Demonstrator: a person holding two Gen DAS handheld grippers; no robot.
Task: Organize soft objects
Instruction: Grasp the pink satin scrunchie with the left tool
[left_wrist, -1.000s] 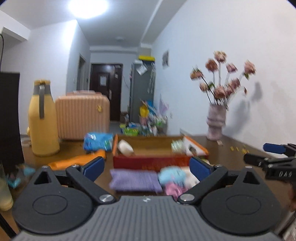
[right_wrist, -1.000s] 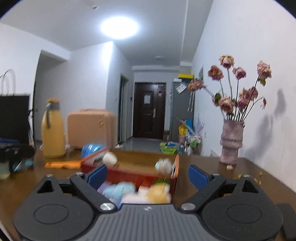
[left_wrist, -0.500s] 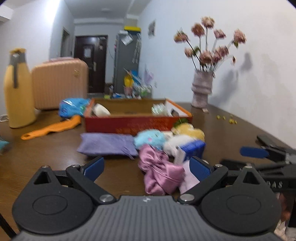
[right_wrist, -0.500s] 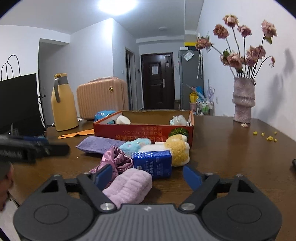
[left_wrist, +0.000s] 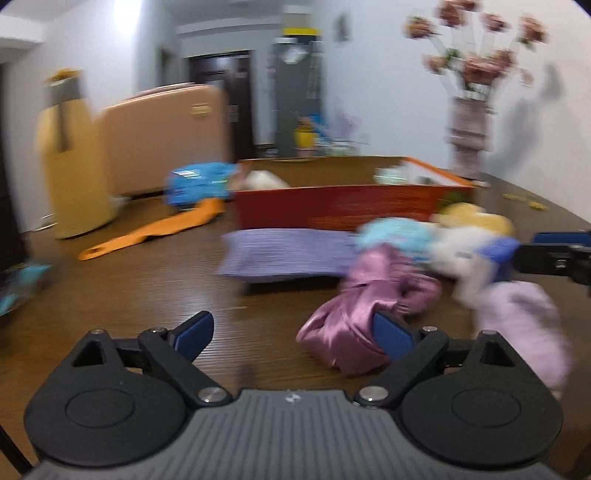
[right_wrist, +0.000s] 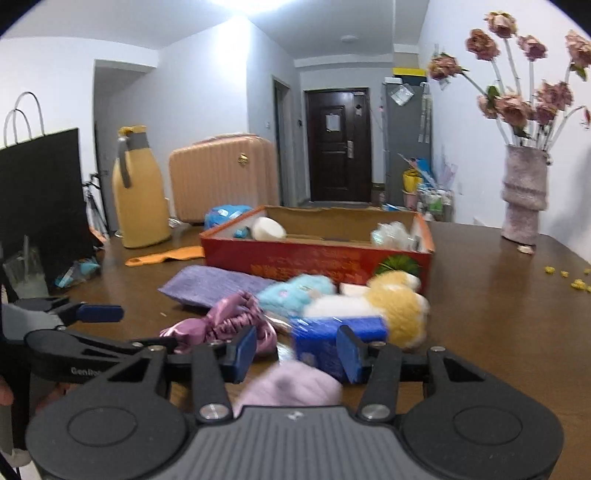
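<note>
A heap of soft things lies on the brown table before a red cardboard box (right_wrist: 317, 258): a purple cloth (right_wrist: 214, 282), a light blue plush (right_wrist: 295, 291), a yellow and white plush (right_wrist: 399, 302), a blue carton (right_wrist: 321, 336) and a pink satin scrunchie (right_wrist: 221, 325). My right gripper (right_wrist: 295, 350) has its jaws closing over a pale lilac fluffy piece (right_wrist: 291, 384); the pads do not press on it. My left gripper (left_wrist: 291, 332) stands wide with its jaws closing a little. Its right pad (left_wrist: 391, 334) is against the satin scrunchie (left_wrist: 354, 314).
A yellow jug (right_wrist: 138, 199), a peach suitcase (right_wrist: 221, 173) and a black paper bag (right_wrist: 40, 192) stand at the back left. An orange strip (right_wrist: 166, 254) and a blue packet (right_wrist: 225, 214) lie left of the box. A vase of flowers (right_wrist: 524, 195) stands at the right.
Both grippers have dropped toward the table and come up to the heap. The right jaws have narrowed a lot. The left gripper has reached the satin scrunchie.
</note>
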